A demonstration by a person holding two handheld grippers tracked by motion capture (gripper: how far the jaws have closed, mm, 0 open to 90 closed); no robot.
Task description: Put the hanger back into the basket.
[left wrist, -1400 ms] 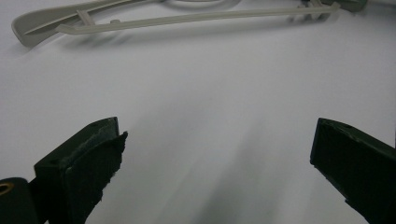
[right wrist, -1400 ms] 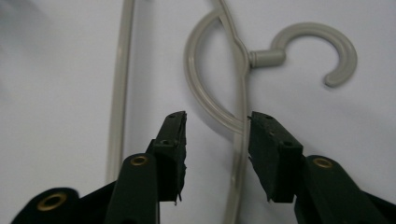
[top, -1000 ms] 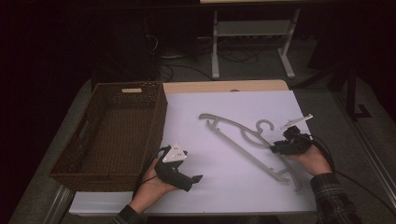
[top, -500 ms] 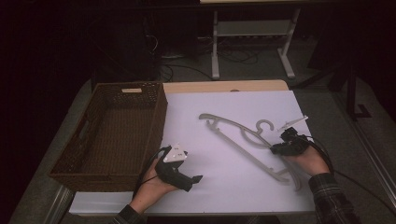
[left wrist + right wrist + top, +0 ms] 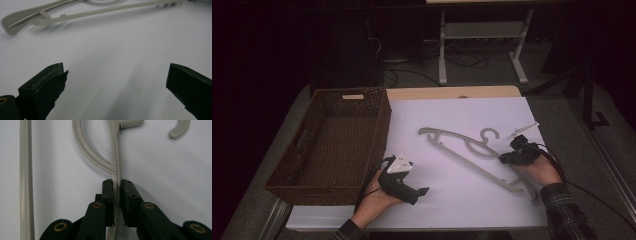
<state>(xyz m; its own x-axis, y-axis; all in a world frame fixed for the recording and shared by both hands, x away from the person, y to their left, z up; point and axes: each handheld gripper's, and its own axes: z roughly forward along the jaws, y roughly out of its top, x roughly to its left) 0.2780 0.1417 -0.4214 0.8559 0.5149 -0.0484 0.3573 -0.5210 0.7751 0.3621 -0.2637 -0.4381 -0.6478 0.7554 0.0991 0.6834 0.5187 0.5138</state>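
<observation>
With the right gripper (image 5: 116,185) just pinched onto one thin arm of the pale grey plastic coat hanger (image 5: 472,152) and the left gripper (image 5: 404,181) resting unclenched well short of that hanger, a lift risked it swinging or slipping free.

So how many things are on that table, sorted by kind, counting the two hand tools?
Coat hanger: 1
Wicker basket: 1
Grippers: 2, the left gripper open, the right gripper shut on the hanger
Total: 4
</observation>
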